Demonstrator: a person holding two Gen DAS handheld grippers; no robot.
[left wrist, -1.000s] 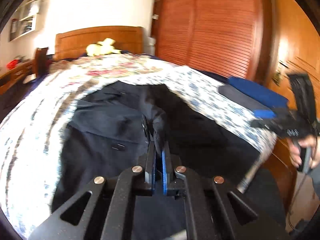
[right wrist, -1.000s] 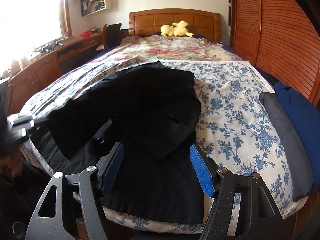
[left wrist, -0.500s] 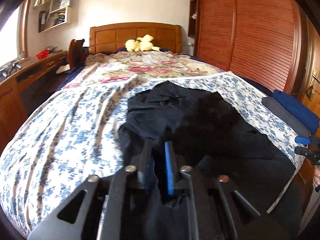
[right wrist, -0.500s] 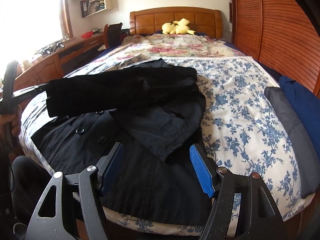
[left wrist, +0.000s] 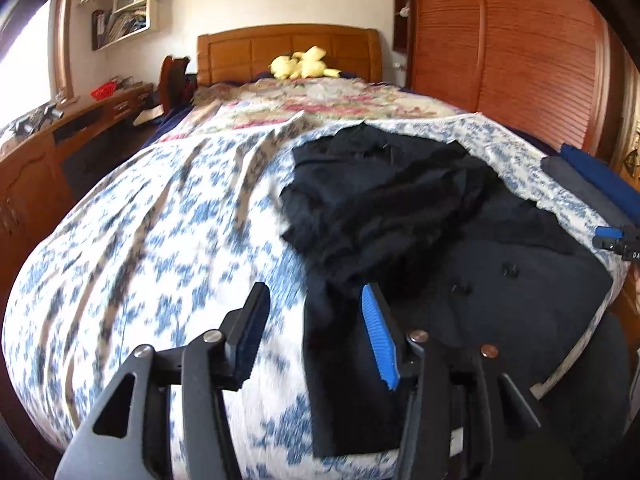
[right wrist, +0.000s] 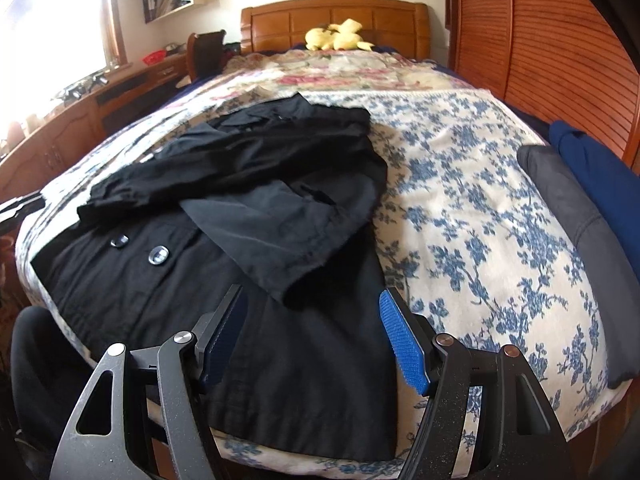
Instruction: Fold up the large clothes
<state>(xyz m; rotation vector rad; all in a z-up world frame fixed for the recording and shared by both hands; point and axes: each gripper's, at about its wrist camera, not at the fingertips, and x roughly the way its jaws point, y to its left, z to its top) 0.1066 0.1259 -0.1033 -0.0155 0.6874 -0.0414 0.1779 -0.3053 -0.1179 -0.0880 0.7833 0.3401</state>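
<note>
A black button-front coat [right wrist: 240, 240] lies on the blue-flowered bedspread [right wrist: 460, 208], both sleeves folded across its front, its hem hanging over the foot of the bed. It also shows in the left wrist view [left wrist: 420, 220]. My left gripper [left wrist: 316, 332] is open and empty, above the coat's left edge and the bedspread [left wrist: 160, 240]. My right gripper [right wrist: 316, 340] is open and empty, above the coat's lower part. The right gripper's tip shows at the right edge of the left wrist view [left wrist: 616, 238].
Folded grey [right wrist: 572, 216] and blue [right wrist: 600, 172] clothes lie on the bed's right side. A yellow plush toy [right wrist: 340, 36] sits by the wooden headboard [right wrist: 336, 20]. A louvred wardrobe [right wrist: 540, 48] stands on the right, a wooden desk [right wrist: 80, 120] on the left.
My left gripper carried a sleeve across the coat, opened and let it go; the sleeve now lies folded on the coat. The right gripper stayed open and nearly still.
</note>
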